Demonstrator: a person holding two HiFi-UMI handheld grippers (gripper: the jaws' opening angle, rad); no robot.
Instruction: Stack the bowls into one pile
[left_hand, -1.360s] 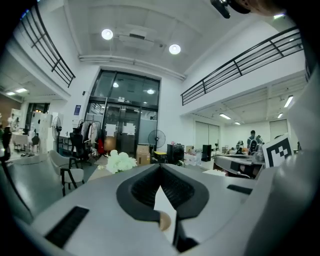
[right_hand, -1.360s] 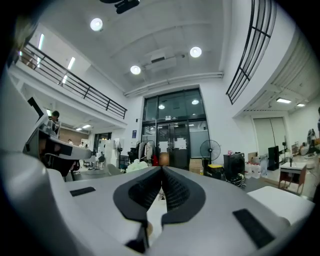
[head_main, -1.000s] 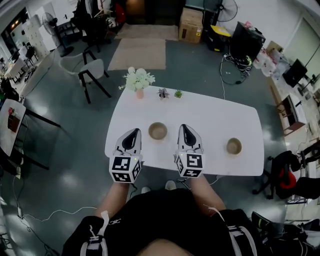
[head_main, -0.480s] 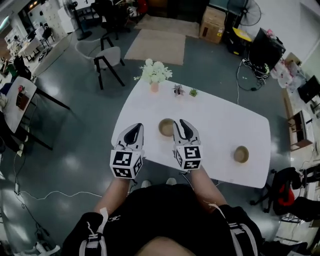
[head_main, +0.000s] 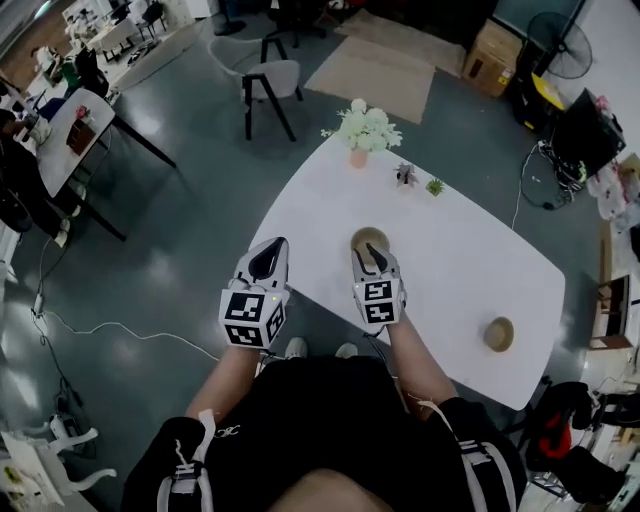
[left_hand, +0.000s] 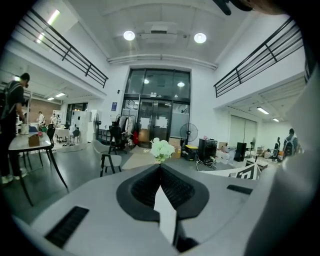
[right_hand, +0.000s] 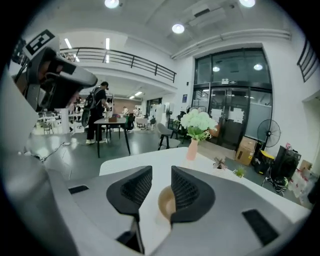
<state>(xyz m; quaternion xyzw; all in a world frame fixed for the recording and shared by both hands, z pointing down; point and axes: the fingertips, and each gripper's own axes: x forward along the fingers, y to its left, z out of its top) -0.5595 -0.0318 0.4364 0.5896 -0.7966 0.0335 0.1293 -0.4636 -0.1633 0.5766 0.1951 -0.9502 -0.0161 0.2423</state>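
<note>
Both grippers are out over the white table (head_main: 460, 260) now, and everything can be read off the vase of white flowers (head_main: 362, 135) at the far edge. Straight back from that vase toward the person sits the nearer brown bowl (head_main: 368, 238), upright on the tabletop. The right gripper (head_main: 371, 258) has its tips at that bowl's near rim. Its jaws have just been opening and stand well apart. In the right gripper view the bowl shows low in the gap and partly behind the right-hand jaw, with neither pad pressing on it, so nothing is gripped.

The left gripper (head_main: 268, 258) hangs over the table's near edge, further out to the left of the vase than its partner. Its own view shows the two black pads meeting along a single seam with nothing between them, so it is closed and empty, and the flowers peek up just over its tip.

The second brown bowl (head_main: 499, 333) is a long way from the vase, toward the table's right end and close to the near edge, well apart from the first bowl. Just right of the vase stand a small dark plant (head_main: 405, 174) and a small green plant (head_main: 434, 186). Beyond the vase, off the table, a chair (head_main: 268, 80) stands on the grey floor.
</note>
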